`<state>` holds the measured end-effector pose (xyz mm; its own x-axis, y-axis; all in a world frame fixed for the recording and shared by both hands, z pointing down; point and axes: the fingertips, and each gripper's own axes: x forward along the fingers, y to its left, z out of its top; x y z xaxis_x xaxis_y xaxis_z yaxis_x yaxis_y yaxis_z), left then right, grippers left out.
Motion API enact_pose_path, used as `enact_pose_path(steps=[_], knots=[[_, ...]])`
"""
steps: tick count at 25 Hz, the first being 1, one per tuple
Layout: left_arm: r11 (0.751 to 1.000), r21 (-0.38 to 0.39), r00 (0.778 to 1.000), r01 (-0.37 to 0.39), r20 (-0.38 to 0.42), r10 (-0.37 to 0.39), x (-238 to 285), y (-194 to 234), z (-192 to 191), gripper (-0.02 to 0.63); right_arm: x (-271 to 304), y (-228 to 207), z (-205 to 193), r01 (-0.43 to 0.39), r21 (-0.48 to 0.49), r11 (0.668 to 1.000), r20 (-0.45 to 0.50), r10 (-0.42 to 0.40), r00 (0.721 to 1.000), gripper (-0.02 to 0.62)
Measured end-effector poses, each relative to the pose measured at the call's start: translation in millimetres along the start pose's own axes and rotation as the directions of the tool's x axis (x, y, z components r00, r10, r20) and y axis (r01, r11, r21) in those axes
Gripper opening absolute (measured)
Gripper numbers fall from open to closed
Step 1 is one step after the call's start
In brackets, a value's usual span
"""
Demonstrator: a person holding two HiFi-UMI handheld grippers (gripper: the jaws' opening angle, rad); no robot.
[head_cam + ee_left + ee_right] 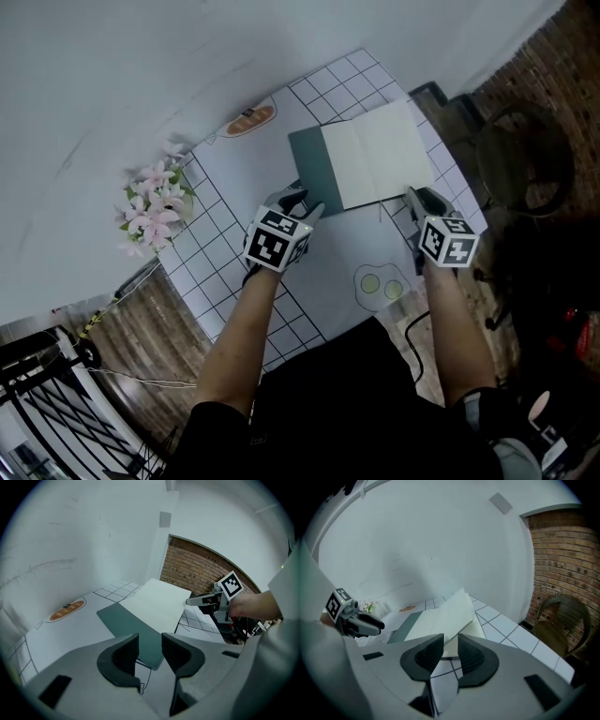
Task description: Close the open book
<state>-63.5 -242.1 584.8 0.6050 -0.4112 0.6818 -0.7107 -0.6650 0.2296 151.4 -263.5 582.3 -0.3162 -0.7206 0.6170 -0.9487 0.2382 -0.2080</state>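
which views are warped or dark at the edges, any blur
Head view: sharp, book evenly lit, right side dim. Left gripper view: strong fisheye, black corners, brick wall bowed. Right gripper view: same fisheye and dark corners, slightly soft overall.

Cream pages and a teal cover on a white cloth gridded in black.
The book [375, 155] shows pale cream pages, with its dark teal-green cover [307, 169] at one side. The tablecloth [234, 178] is white, ruled in thin black squares, and printed with an orange-brown bread loaf [249, 119] and a pale yellow-green fried-egg drawing [380, 284]. The flowers [155, 204] are pink and white. My left claw [302, 202] and right claw [413, 195] are grey with black pads, each bearing black-and-white square markers. The brick wall [562, 559] is red-brown.
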Motion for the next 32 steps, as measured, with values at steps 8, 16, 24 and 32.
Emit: enact_pose_path(steps=[8, 16, 24, 32], knots=[[1.000, -0.023, 1.000, -0.005, 0.010, 0.005, -5, 6, -3, 0.135, -13, 13, 12, 0.070, -0.344, 0.936, 0.021, -0.067, 0.998, 0.108], [0.999, -0.049, 1.000, 0.019, -0.007, -0.019, 2, 1, -22, 0.135, 26, 110, -16, -0.216, -0.729, 0.650, -0.172, 0.131, 0.976, 0.175], [0.997, -0.066, 1.000, 0.029, -0.009, -0.030, 10, -3, -29, 0.135, 47, 127, -55, -0.321, -0.866, 0.383, -0.319, 0.071, 0.945, 0.178], [0.996, -0.085, 1.000, 0.026, -0.013, -0.028, 14, 0, -33, 0.135, 52, 133, -70, -0.421, -0.862, 0.282, -0.419, 0.071, 0.905, 0.103]])
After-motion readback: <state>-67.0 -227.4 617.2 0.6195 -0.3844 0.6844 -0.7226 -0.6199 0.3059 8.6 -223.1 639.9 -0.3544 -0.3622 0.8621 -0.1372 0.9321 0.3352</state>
